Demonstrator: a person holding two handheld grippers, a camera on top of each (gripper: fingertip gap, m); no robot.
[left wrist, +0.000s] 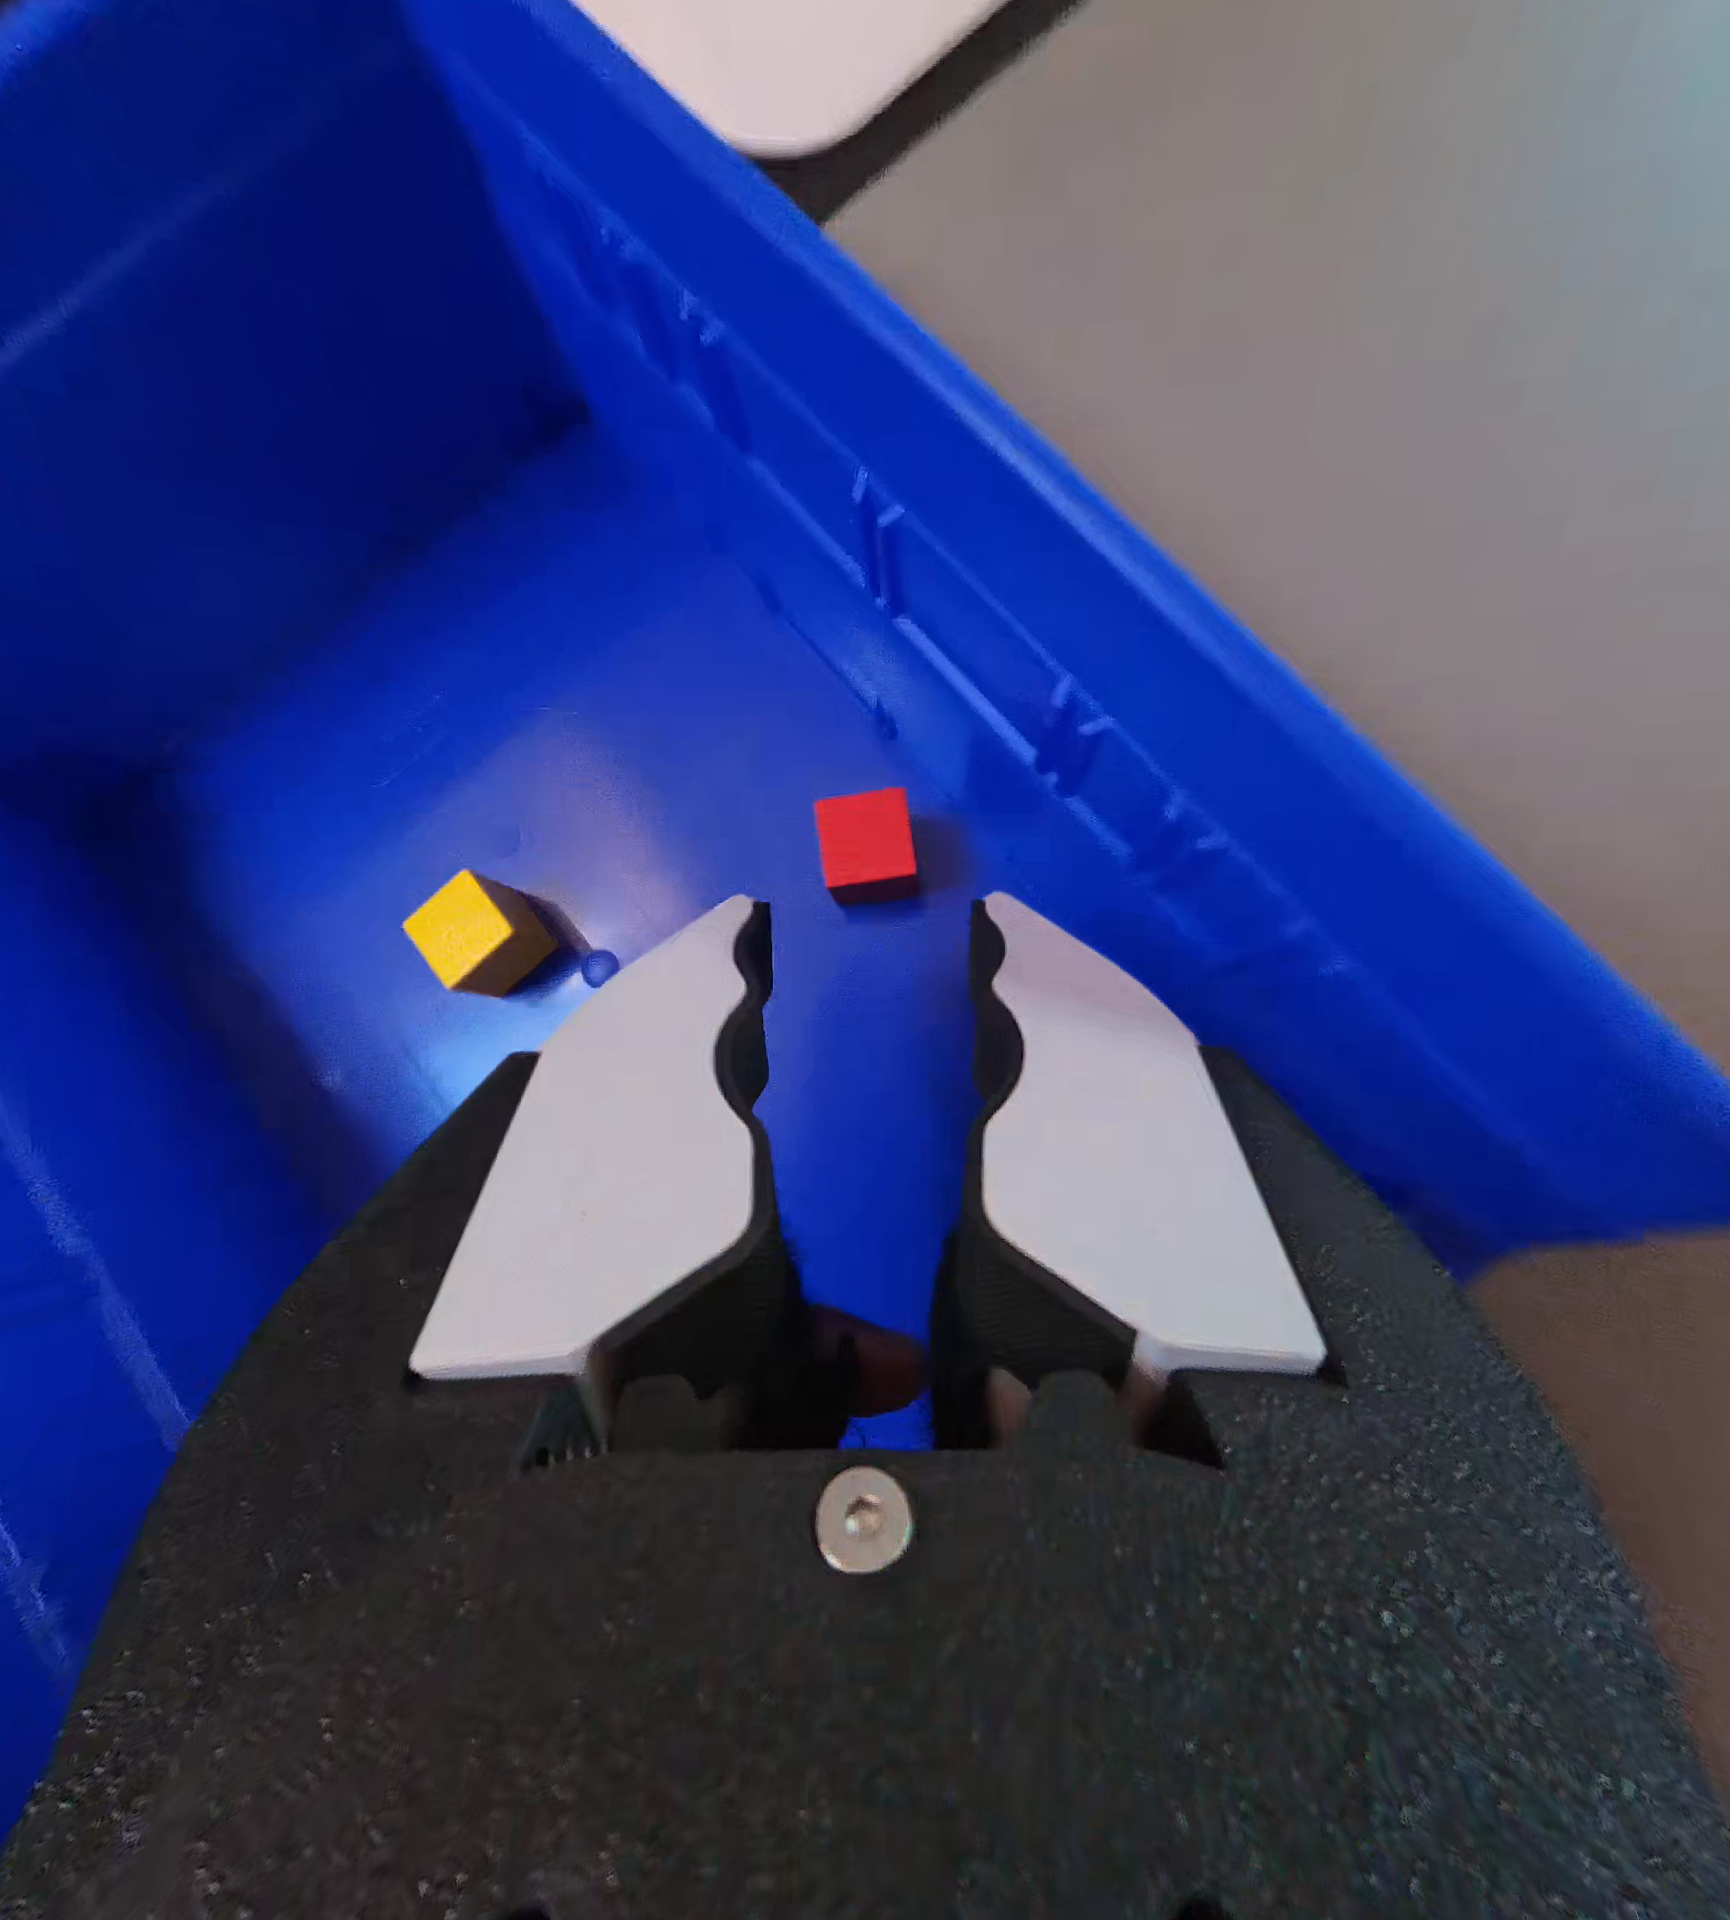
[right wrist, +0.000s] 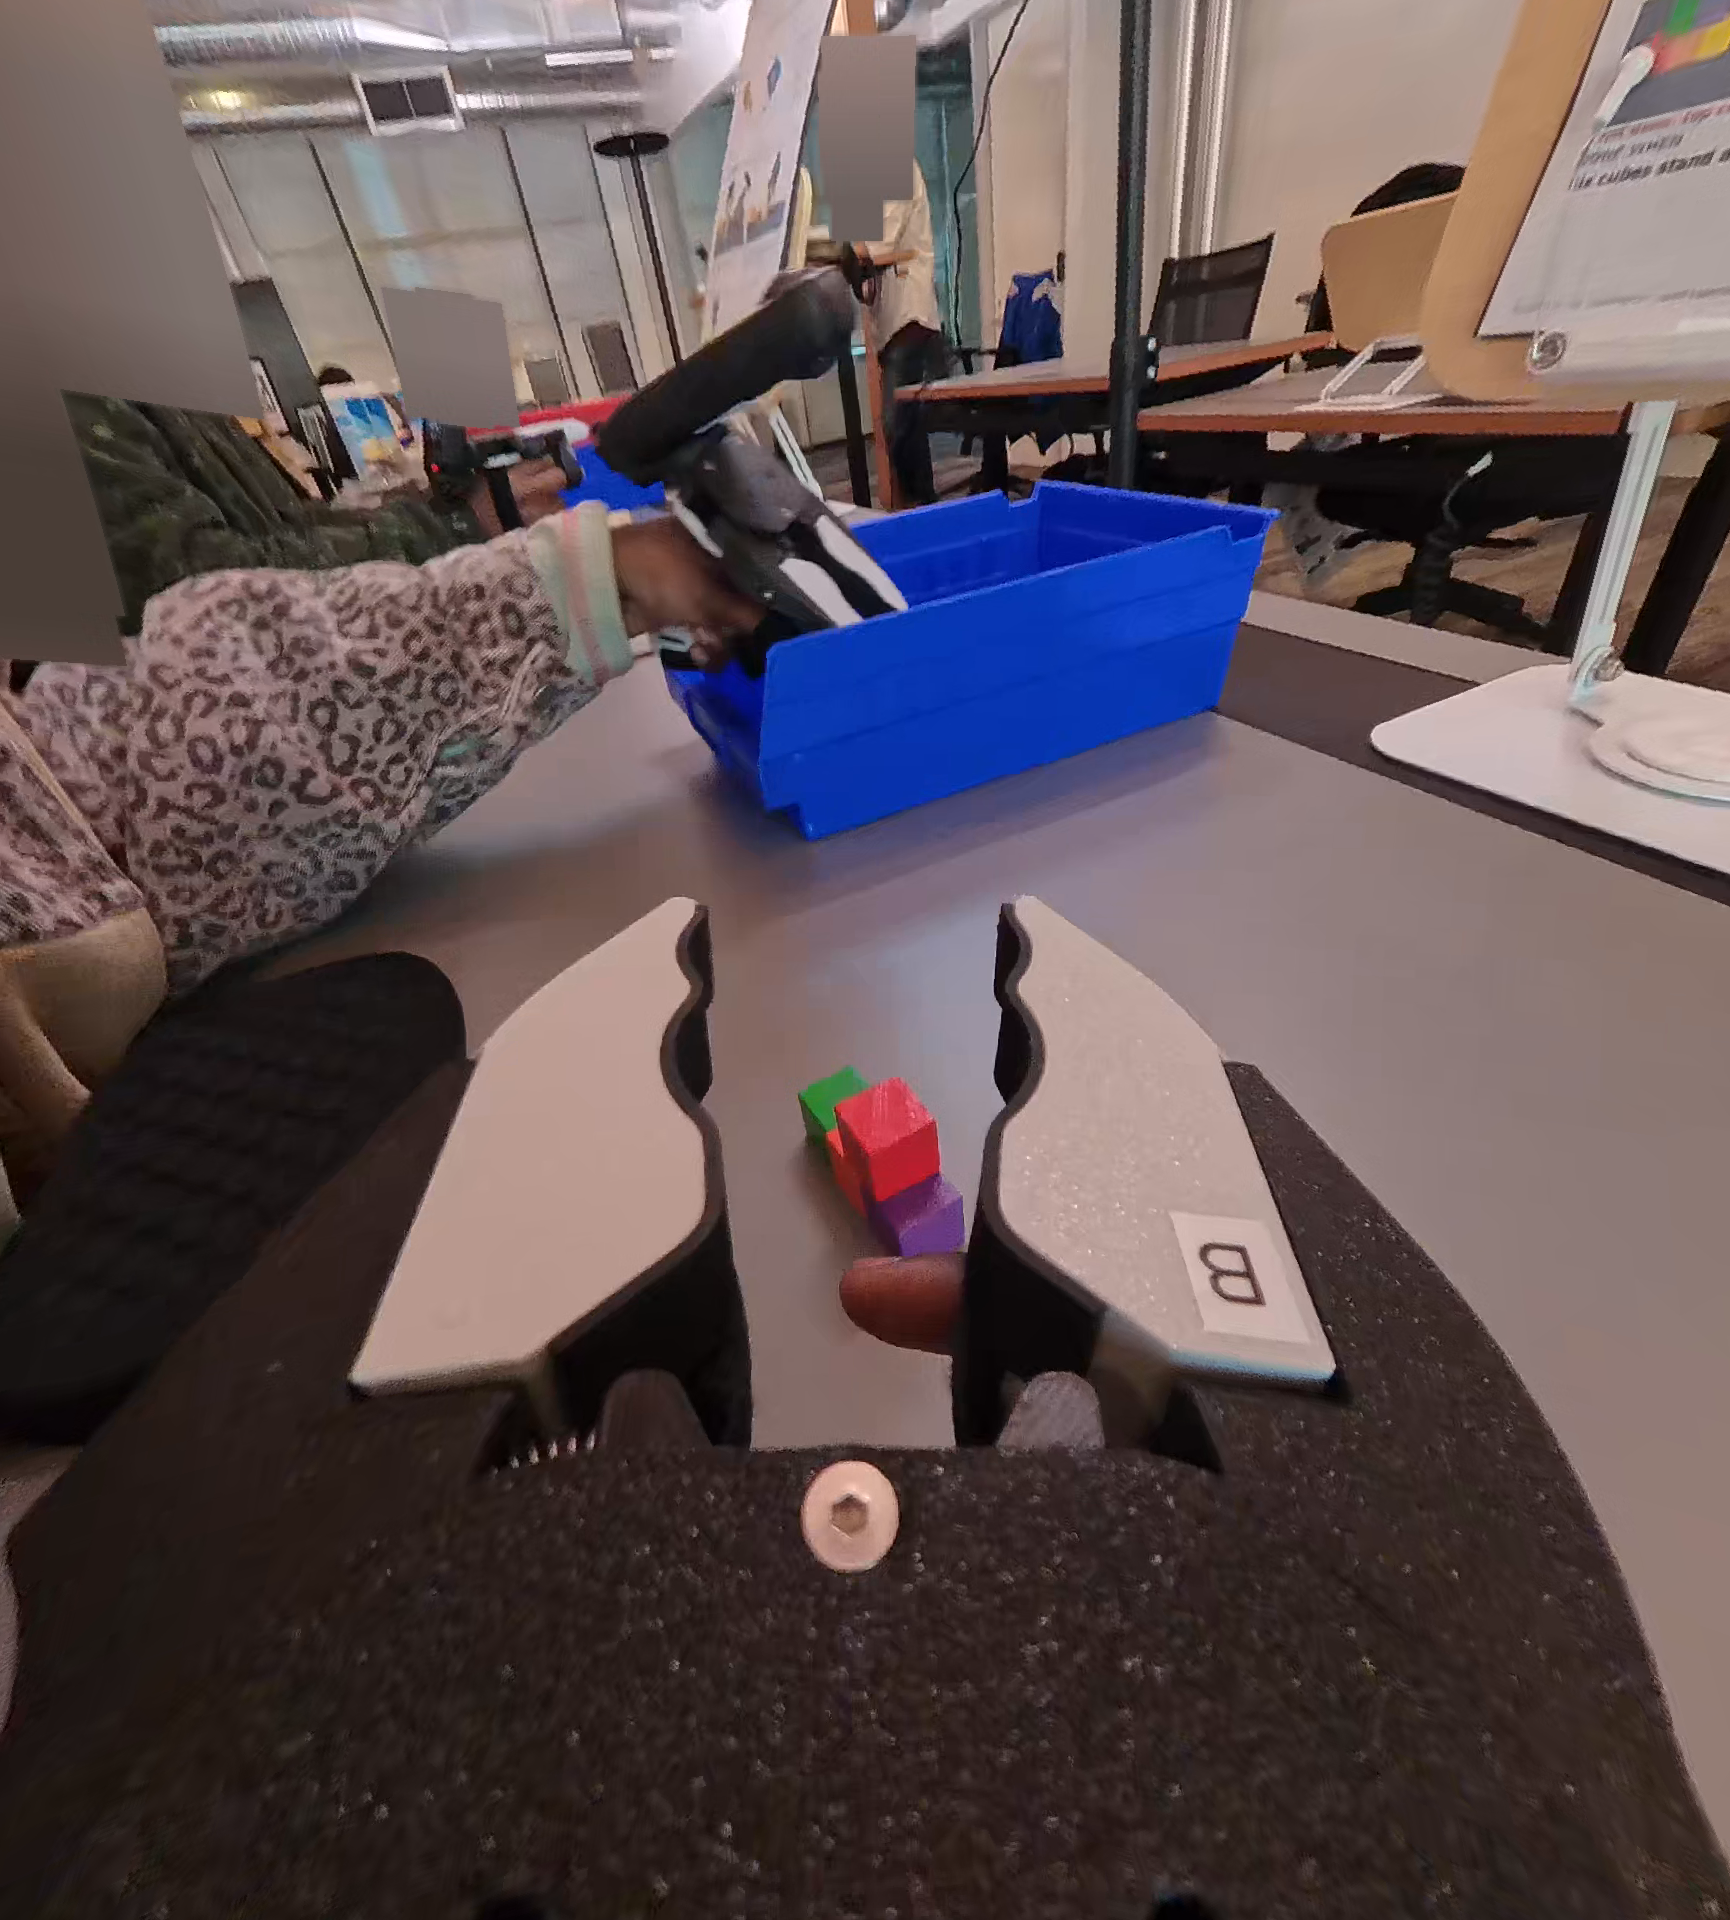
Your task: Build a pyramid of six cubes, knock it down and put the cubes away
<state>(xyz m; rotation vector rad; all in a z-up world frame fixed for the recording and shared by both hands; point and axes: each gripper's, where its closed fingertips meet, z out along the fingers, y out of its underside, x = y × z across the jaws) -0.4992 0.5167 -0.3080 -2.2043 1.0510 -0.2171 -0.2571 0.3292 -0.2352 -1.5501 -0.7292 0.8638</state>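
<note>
In the left wrist view my left gripper [left wrist: 869,909] is open and empty, reaching down into the blue bin [left wrist: 217,416]. A red cube [left wrist: 864,842] and a yellow cube [left wrist: 474,932] lie on the bin's floor just beyond the fingertips. In the right wrist view my right gripper [right wrist: 853,920] is open and empty, held low over the grey table [right wrist: 1360,1039]. Between its fingers lie a green cube [right wrist: 825,1097], a red cube [right wrist: 890,1138] leaning on another cube, and a purple cube [right wrist: 921,1218]. The left gripper [right wrist: 840,582] shows farther off, dipped into the bin [right wrist: 996,686].
A white stand base [right wrist: 1526,769] with a sign board sits at the table's right edge. A person's patterned sleeve [right wrist: 321,707] stretches across the left. A black padded object [right wrist: 206,1174] lies at the near left. Desks and chairs stand behind. Across from one pair of fingers to the other is roughly 30 cm.
</note>
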